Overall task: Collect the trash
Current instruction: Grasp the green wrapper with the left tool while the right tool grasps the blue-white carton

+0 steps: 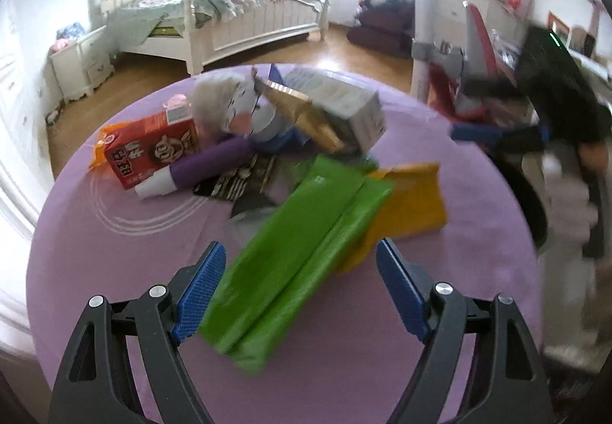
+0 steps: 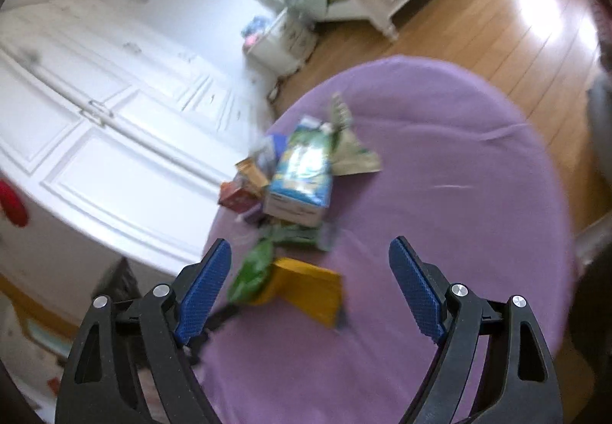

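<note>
Round purple worktop (image 1: 114, 252): trash is heaped at its middle, including red carton (image 1: 153, 148), green wrapper (image 1: 290, 255), yellow packet (image 1: 409, 206). Left gripper (image 1: 300, 290) and right gripper (image 2: 310, 286): jaws are spread, nothing is held.

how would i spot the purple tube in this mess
Start at the round table under the lilac cloth and find the trash pile on it. At the pile's left lies a red carton; the purple tube lies against it, the only cylinder there, with a white end.
</note>
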{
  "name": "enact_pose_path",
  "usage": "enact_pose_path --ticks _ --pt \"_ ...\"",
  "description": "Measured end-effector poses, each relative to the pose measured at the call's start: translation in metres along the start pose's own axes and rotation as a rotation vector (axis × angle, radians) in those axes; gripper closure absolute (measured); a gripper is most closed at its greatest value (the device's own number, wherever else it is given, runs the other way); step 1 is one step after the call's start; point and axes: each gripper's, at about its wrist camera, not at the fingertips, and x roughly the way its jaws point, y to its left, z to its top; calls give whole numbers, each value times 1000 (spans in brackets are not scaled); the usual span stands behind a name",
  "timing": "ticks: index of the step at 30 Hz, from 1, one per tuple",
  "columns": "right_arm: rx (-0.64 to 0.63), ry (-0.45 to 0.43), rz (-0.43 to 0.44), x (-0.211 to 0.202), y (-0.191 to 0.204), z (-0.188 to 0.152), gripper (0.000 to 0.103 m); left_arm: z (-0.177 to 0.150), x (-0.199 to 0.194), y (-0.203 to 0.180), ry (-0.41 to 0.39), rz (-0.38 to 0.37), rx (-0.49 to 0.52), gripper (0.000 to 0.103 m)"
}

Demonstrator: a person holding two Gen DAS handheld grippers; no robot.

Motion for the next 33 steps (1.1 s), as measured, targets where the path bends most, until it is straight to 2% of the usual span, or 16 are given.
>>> enact_pose_path --ticks 4,6,13,14,15,16,17,18,23,29,33 --pt "102 60 25 38 -1 14 19 1 10 13 20 -25 9 23" --pt "151 79 32 55 -5 22 19 3 13 18 22 -64 -6 23" --pt "163 90 -4 88 -2 40 20 10 21 20 37 -121 -3 24" --pt "158 86 -5 90 -2 40 22 12 22 22 40 -133 -9 26" --pt "154 85 -3 89 -3 37 40 13 22 23 40 -138 -14 29" --pt "157 88 25 90 -3 36 48 13 22 23 43 -142 -18 41" --pt "163 87 34 89 -4 34 52 13 23 25 52 -148 -26 46" --pt "155 78 30 88 -1 35 52 11 23 25 54 -150 -33 47" --pt "118 11 77 57 10 20 53 6 11 23 24 -151 -50 61" --pt "84 -100 108 3 19 1 53 -1 -17 20 -55 -131 -104 62" --pt "63 -165 97 -35 15 -15 53 7 -29 11 -102 -136 -135 62"
